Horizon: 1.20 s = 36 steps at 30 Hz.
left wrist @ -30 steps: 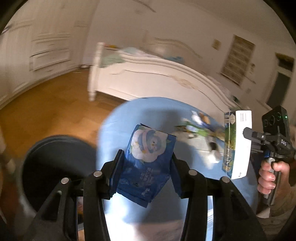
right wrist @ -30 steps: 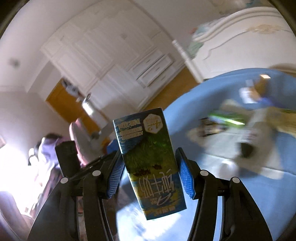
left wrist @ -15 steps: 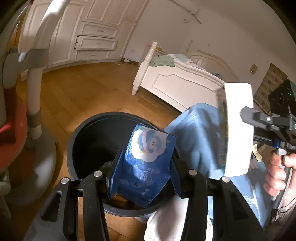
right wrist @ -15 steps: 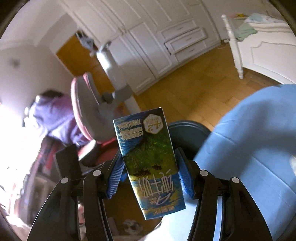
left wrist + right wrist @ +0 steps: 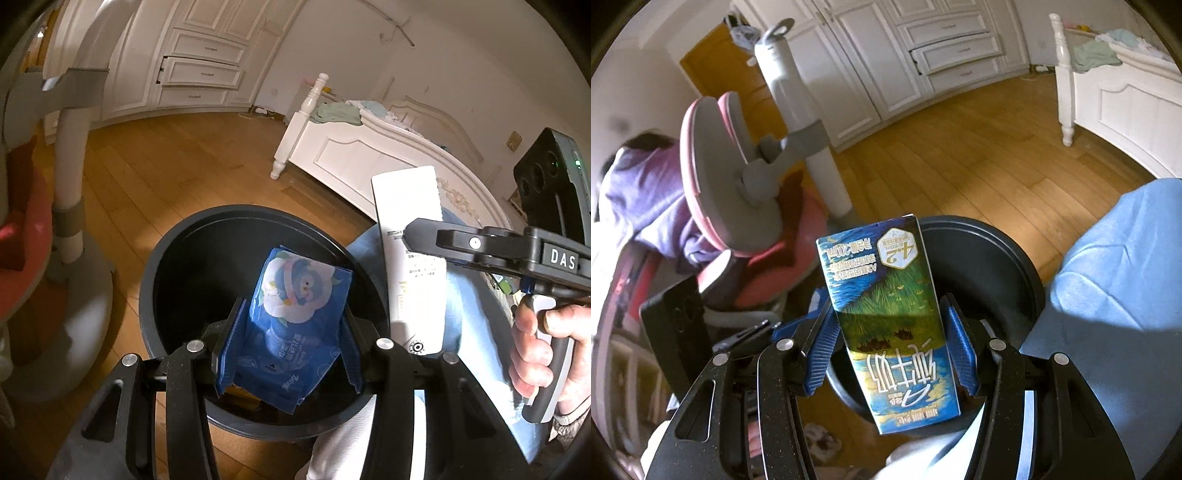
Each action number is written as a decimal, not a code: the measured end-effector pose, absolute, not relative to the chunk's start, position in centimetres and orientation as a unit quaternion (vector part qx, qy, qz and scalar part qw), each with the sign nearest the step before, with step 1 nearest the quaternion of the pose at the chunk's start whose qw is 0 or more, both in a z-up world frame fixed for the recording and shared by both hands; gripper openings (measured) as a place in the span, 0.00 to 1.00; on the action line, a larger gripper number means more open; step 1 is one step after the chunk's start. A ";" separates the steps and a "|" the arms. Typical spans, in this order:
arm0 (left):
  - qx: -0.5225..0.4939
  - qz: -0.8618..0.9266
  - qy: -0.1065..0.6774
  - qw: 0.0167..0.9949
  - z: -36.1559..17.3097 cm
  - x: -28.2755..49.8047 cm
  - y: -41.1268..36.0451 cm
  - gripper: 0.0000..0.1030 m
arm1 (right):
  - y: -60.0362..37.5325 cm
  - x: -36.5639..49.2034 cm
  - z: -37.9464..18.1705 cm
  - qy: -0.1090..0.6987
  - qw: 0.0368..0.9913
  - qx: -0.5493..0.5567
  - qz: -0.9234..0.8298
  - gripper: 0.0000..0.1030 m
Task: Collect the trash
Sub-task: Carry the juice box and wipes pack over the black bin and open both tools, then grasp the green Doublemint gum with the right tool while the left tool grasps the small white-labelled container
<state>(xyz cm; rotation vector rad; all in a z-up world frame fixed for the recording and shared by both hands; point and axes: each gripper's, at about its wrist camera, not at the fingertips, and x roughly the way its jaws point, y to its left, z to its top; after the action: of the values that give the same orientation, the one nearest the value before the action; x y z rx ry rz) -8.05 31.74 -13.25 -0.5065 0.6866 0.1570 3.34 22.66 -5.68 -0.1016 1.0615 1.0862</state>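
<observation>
Both grippers are matte black linkages with silver round-headed screws at the pivots and ribbed blue pads (image 5: 962, 354) lining the fingers. The right gripper (image 5: 421, 240) carries white "DAS" lettering on its body, just below a black camera block with green lights. Its pistol handle is grey and black, wrapped by the right hand (image 5: 543, 343), with a pale cuff at the wrist.

A home bedroom: a white carved bed (image 5: 354, 155) with clothes (image 5: 336, 110) heaped on it, white built-in wardrobes with drawers (image 5: 953, 48), a wooden floor (image 5: 177, 158), a pink chair (image 5: 738, 177) and a dark bin (image 5: 207, 258).
</observation>
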 end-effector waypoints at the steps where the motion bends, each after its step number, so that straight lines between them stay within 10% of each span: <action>1: -0.246 0.075 0.334 0.907 -13.3 -8.0 31.8 0.45 | 22.7 3.4 -5.9 0.482 0.723 -0.046 0.492 0.54; 17: -0.226 0.092 0.348 0.905 -13.5 -7.1 31.0 0.49 | 23.2 3.9 -6.7 0.490 0.723 -0.053 0.484 0.56; 22: -0.214 0.110 0.341 0.909 -12.6 -7.3 30.6 0.73 | 22.9 4.2 -6.5 0.488 0.725 -0.047 0.484 0.66; 36: -0.181 0.047 0.329 0.926 -8.2 -5.3 25.4 0.73 | 10.7 4.6 -3.3 0.448 0.751 0.065 0.480 0.66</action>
<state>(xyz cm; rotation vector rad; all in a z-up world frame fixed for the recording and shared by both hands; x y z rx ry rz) -5.31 25.41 -8.15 -0.3714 0.6751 0.0956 4.64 10.66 -3.28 0.1410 0.9780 1.0490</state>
